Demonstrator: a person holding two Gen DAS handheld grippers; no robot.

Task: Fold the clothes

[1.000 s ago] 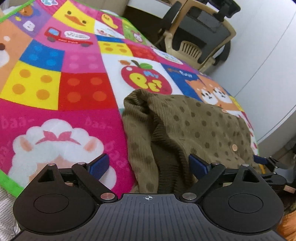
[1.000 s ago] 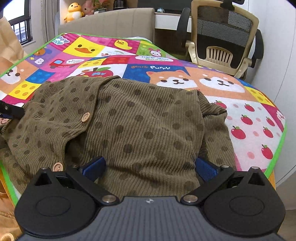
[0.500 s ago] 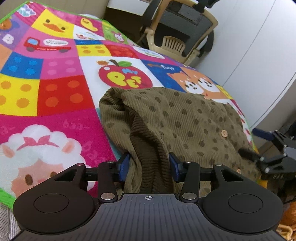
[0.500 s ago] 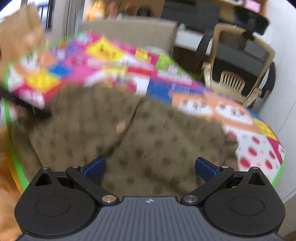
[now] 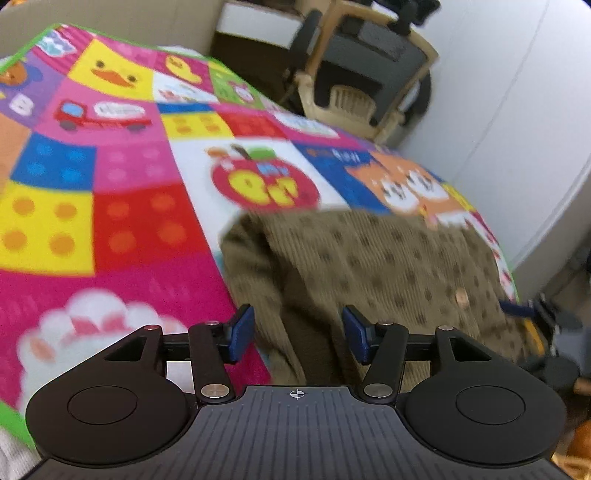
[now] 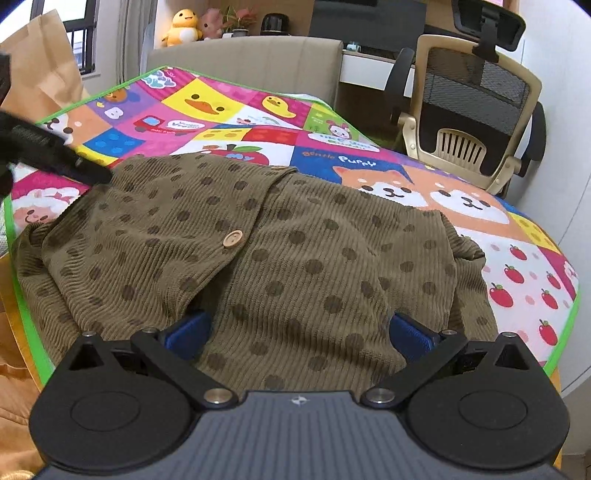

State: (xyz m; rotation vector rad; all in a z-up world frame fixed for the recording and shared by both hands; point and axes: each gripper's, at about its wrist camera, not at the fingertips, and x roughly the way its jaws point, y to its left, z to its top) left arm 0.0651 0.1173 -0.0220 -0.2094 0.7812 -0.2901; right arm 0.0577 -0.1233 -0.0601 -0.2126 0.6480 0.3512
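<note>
An olive-brown corduroy cardigan with dark dots and wooden buttons lies crumpled on the colourful play mat. My right gripper is open wide, its blue pads low over the cardigan's near hem, where cloth bulges between them. My left gripper straddles the cardigan's folded left edge. Its jaws are opening and the pads stand beside the dark fold without pressing it. The left gripper's black finger shows at the left of the right wrist view. In the blurred left wrist view the right gripper's tip shows at the right.
An office chair stands beyond the mat's far right corner, against a white wall. A beige headboard with plush toys behind it closes the far side. A brown paper bag stands far left, and orange cloth lies near left.
The left jaws closed in around the cardigan's fold, then widened again. The right gripper stayed open wide over the hem, its view swinging and then settling.
</note>
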